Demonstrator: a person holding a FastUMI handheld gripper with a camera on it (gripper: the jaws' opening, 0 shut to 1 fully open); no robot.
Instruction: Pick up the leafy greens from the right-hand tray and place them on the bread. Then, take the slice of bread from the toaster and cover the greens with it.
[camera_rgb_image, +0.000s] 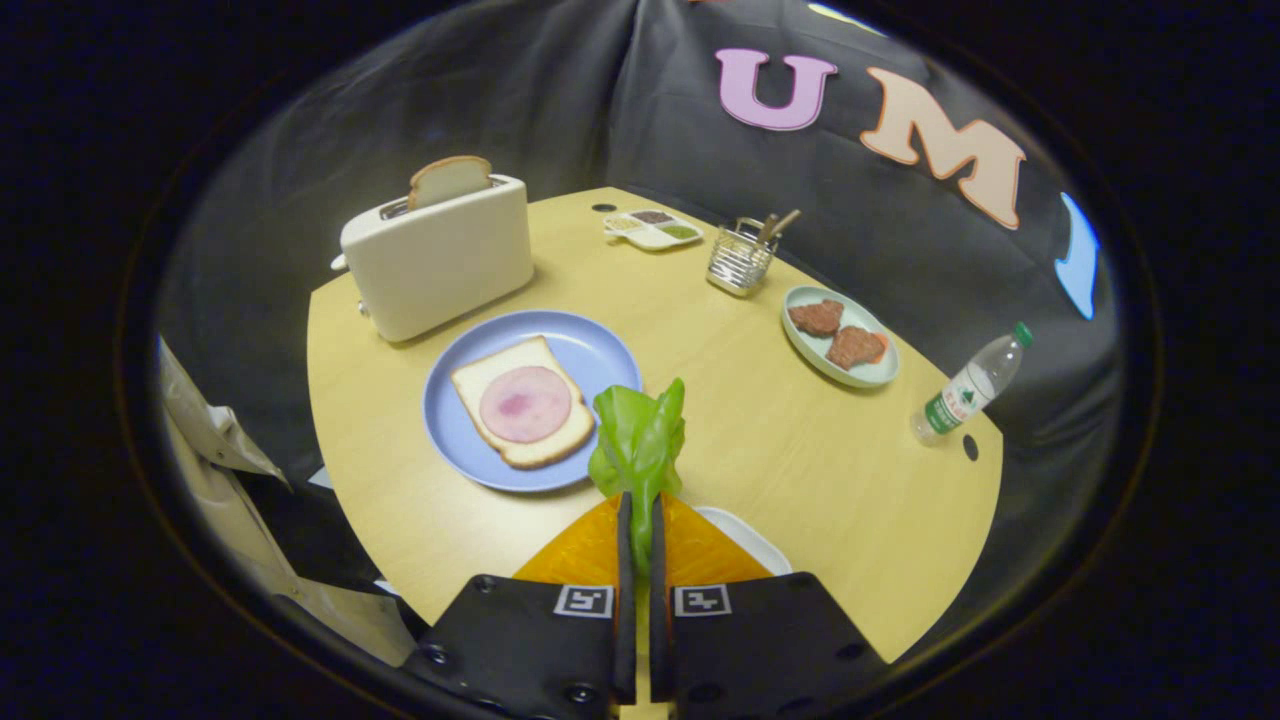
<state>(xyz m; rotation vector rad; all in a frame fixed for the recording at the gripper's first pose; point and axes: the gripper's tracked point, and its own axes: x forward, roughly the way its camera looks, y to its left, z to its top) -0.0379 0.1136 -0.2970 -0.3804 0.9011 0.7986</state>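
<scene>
my hand-held gripper (640, 520) has its two fingers drawn close together with the stem of the leafy greens (640, 440) pinched between them; the leaves stand up past the fingertips, lifted clear of the table (800, 470). just behind the fingers on the right i see the corner of a white tray (750, 535). just ahead and to the left of the greens sits a blue plate (590, 355) carrying a slice of bread (480, 385) with a round pink slice of meat (525, 403) lying on top. the greens overlap the plate's near right rim in my view, beside the bread rather than on it. beyond the plate a white toaster (440, 255) stands with a second bread slice (450, 180) poking up from its slot. farther back i see a small divided dish (652, 230) and a wire holder (740, 258) with utensils. to the right, a pale green plate (840, 345) holds two brown pieces, and a plastic bottle (970, 385) stands near the table's edge. a light sleeve (215, 450) shows off to the left of the table.
</scene>
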